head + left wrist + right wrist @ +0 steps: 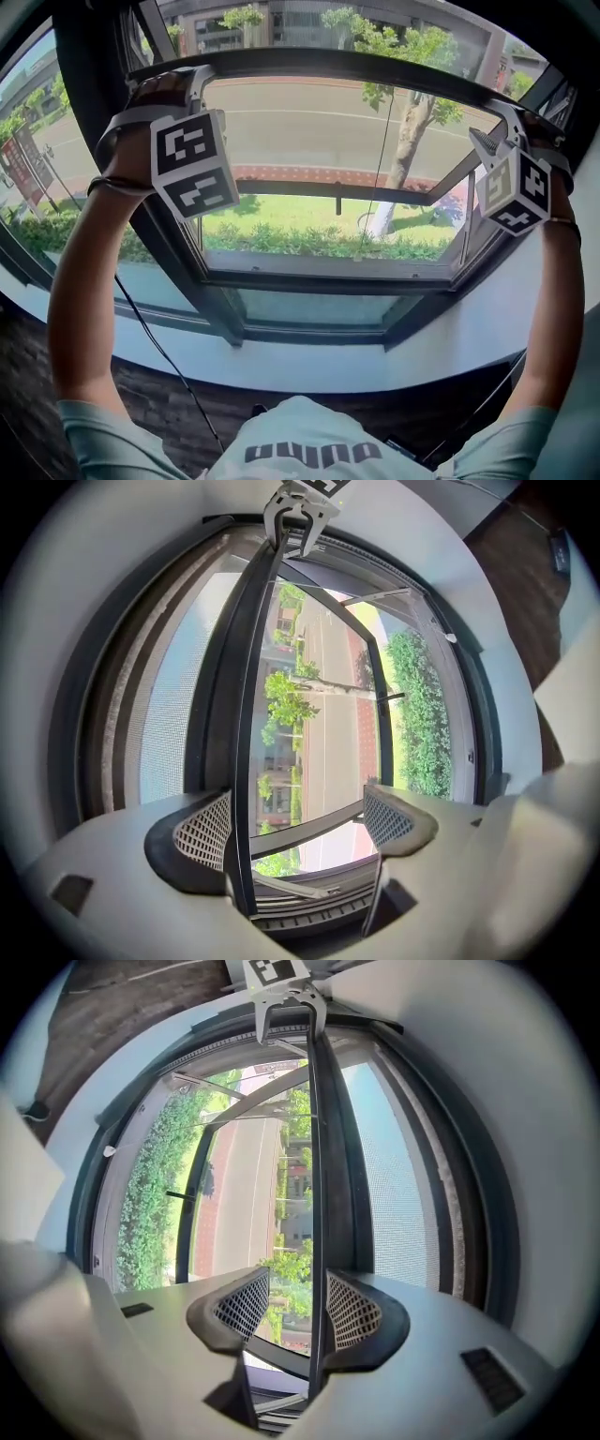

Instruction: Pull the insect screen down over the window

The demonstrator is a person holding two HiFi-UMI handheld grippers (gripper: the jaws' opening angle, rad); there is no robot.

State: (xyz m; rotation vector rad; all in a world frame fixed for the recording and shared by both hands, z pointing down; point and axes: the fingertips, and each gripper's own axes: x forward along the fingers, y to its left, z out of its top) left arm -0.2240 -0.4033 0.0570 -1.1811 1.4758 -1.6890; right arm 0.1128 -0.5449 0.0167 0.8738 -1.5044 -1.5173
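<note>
The insect screen's dark bottom bar [356, 66] runs across the top of the window, high up. Both grippers are raised to it. My left gripper [192, 89] is at the bar's left end, my right gripper [497, 127] at its right end. In the left gripper view the jaws [295, 822] stand wide open; the bar [258, 667] passes between them, close against the left finger [202, 832]. In the right gripper view the jaws [289, 1305] are narrower but open; the bar [317, 1166] lies along the right finger [354, 1312], with a gap to the other. Grey mesh [398, 1176] shows behind the bar.
The glass sash [441, 192] is swung outward over a street, trees and a hedge. A dark window frame [328, 281] and a curved white sill [375, 361] lie below. A thin black cable [159, 347] hangs from the left arm.
</note>
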